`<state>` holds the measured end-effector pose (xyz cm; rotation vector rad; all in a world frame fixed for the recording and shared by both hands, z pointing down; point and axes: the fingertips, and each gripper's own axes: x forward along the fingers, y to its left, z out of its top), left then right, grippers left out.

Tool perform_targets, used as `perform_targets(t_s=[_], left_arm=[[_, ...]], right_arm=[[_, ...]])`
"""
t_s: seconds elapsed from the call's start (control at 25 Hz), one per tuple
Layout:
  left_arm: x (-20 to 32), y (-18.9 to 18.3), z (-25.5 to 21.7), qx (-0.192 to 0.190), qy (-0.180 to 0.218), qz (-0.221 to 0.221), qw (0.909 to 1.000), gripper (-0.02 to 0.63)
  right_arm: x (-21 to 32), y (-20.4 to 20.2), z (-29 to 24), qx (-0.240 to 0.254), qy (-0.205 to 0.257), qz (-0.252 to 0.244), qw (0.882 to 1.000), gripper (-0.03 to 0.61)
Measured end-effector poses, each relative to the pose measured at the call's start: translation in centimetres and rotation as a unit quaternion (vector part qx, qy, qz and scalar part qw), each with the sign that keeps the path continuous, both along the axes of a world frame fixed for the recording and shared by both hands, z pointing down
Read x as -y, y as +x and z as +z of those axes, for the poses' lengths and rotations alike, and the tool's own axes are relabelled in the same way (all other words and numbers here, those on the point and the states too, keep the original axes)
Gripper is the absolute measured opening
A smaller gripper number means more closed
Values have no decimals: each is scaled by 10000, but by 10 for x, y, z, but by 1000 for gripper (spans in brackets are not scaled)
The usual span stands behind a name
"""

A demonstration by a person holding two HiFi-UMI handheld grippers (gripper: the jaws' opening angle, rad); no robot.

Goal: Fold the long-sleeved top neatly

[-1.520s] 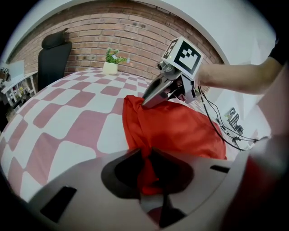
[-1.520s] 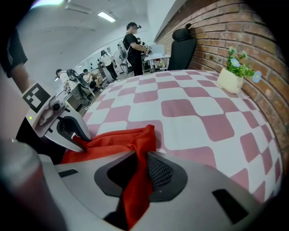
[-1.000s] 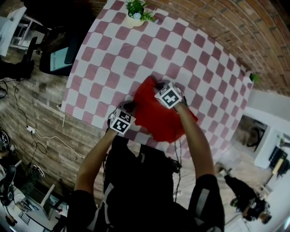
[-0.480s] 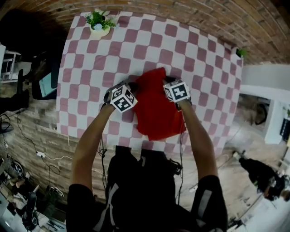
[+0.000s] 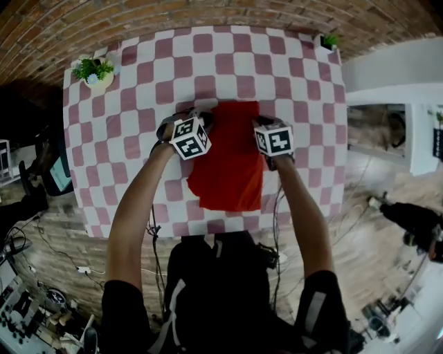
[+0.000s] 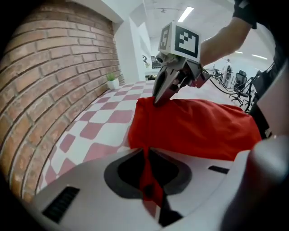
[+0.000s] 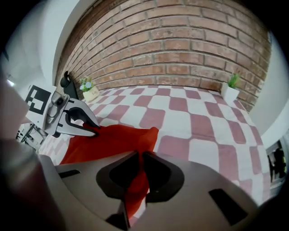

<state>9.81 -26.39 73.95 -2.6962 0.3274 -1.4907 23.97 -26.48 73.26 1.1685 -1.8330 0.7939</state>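
Checkered table [image 5: 138, 104] is bearing red top [image 5: 228, 162], long axis 12–6, w/ L gripper [image 5: 202, 119] & R gripper [image 5: 261, 124] pinching its 12 o'clock corners.

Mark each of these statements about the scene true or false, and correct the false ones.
1. The left gripper is shut on the red top. True.
2. The right gripper is open and empty. False: its jaws pinch red cloth too.
3. A potted plant stands on the red top. False: the potted plant stands at a far corner of the table, apart from the top.
4. The tablecloth is checkered in red and white. True.
5. The grippers hold the top by the edge nearest the person. False: they hold it near its far corners, toward the brick wall.
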Motion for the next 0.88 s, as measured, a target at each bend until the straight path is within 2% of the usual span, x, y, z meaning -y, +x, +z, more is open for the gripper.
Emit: perform_targets(t_s=[0.12,0.28,0.4,0.56,0.64,0.72,0.88], left_arm=[[6,25,-1,15,58,295,9995,40],[11,40,5,254,174,585,9978,40],[10,44,8,299,188,601,9976,40],[12,42,8,185,104,409,9989,41],[14,41,7,132,120,273,9995,58],[17,37,4,94,148,160,9997,108],[22,31,-3,2,-138,53,9999,178]], right_arm=[[-5,25,-1,70,-5,273,9996,40],[-8,36,7,122,-41,442,9989,40],[-11,38,12,134,-47,494,9987,40],[-6,38,14,115,66,533,9985,47],[-3,38,10,117,180,478,9986,92],[0,34,0,299,281,365,9985,130],[6,29,-17,578,312,-296,9974,160]])
